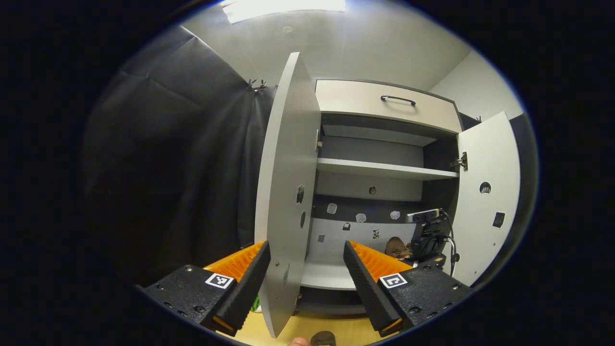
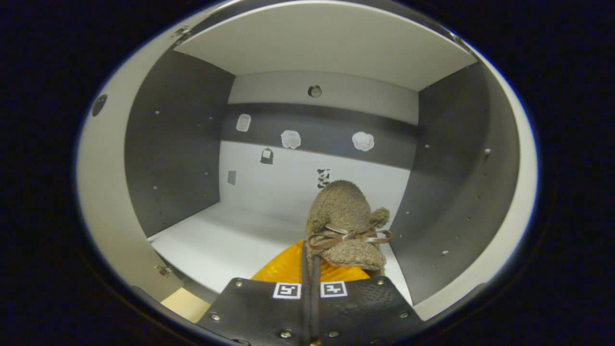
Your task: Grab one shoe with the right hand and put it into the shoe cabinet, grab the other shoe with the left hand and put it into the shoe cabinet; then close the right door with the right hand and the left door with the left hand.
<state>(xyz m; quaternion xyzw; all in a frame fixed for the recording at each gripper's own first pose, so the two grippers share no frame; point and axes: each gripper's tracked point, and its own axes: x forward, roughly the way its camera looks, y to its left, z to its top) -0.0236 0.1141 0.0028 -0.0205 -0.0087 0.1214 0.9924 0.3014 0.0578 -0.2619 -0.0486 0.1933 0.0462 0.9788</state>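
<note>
A brown fuzzy shoe [image 2: 343, 211] with a ribbon bow is inside the shoe cabinet's lower compartment, near its right wall. My right gripper [image 2: 310, 259] is shut on the shoe's rear, and whether the sole rests on the white shelf floor [image 2: 230, 240] I cannot tell. In the left gripper view the same shoe [image 1: 396, 246] and the right gripper [image 1: 425, 240] with its cables appear low in the cabinet [image 1: 384, 168]. My left gripper [image 1: 305, 244] is open, with the left door [image 1: 288, 182] edge-on between its fingers, apart from both. The other shoe [image 1: 323, 339] peeks in on the wooden floor below.
Both doors stand open; the right door [image 1: 487, 192] swings out to the right. A drawer with a dark handle [image 1: 398, 99] tops the cabinet, and a middle shelf [image 1: 384, 169] is bare. A fingertip [image 1: 300, 342] shows beside the floor shoe.
</note>
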